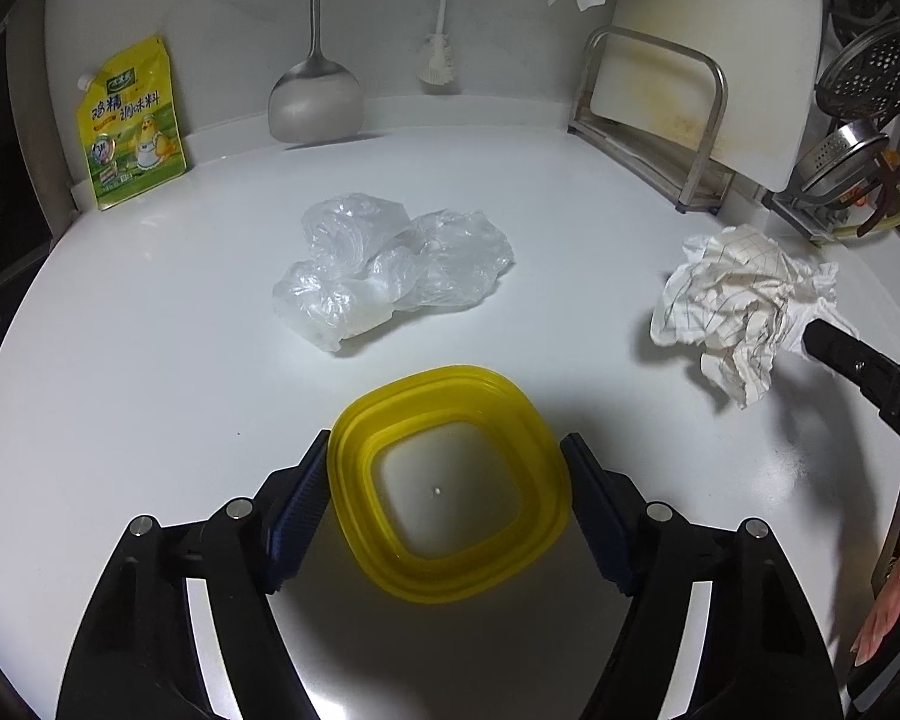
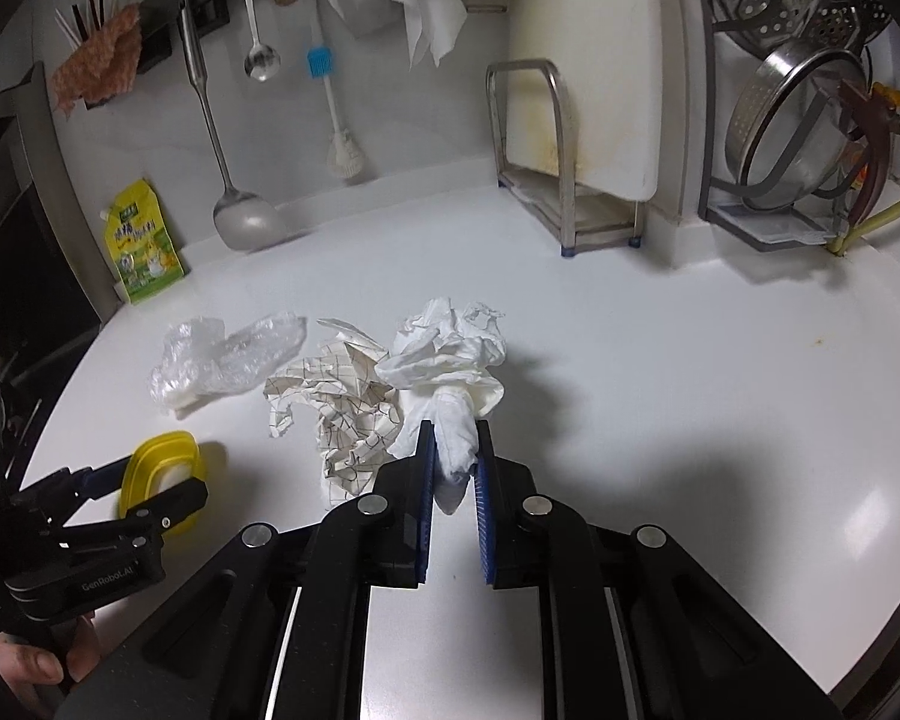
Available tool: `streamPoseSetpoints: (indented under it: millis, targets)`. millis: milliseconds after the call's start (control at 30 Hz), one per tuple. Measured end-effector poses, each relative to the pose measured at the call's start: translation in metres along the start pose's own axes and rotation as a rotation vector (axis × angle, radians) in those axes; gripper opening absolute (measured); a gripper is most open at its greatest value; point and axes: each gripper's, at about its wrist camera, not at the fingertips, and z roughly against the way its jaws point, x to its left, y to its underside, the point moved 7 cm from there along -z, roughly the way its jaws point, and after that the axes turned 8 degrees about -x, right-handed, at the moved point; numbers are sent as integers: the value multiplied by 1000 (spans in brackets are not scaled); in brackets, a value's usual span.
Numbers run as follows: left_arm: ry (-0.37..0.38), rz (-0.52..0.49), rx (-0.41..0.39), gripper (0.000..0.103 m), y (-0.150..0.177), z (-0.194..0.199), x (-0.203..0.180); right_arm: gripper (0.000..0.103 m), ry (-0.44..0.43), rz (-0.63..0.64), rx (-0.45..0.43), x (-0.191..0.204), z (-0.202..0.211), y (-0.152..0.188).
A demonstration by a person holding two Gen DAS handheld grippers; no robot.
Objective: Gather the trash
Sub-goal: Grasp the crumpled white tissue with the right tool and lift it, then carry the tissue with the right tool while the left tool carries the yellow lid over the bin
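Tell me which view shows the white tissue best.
The right wrist view: the tissue fills the centre, pinched between the right tongs. In the left wrist view it is mostly hidden behind the checked paper; I cannot pick it out there.

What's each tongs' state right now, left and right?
Left tongs: closed on the yellow container.
Right tongs: closed on the white tissue wad.
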Motion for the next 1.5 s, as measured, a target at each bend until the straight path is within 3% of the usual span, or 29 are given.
streamPoseSetpoints:
  millis: [100,233,567,800,1200,1500]
  targets:
    - [-1,-15,-20,73,-1,5,-1,12,-3,3,-63,1,11,-8]
    - [1,-24,-22,73,-1,6,-1,12,73,163,-76,16,12,-7]
    - [9,-20,-34,73,-1,12,1,12,12,93,-62,13,13,-3]
    - [24,-38,-83,73,-2,44,2,12,21,49,-96,11,36,0]
    - [84,-90,-164,73,17,119,-5,12,99,10,-134,24,102,36]
    - [127,-127,-190,73,60,166,-10,12,140,-42,-113,55,160,98]
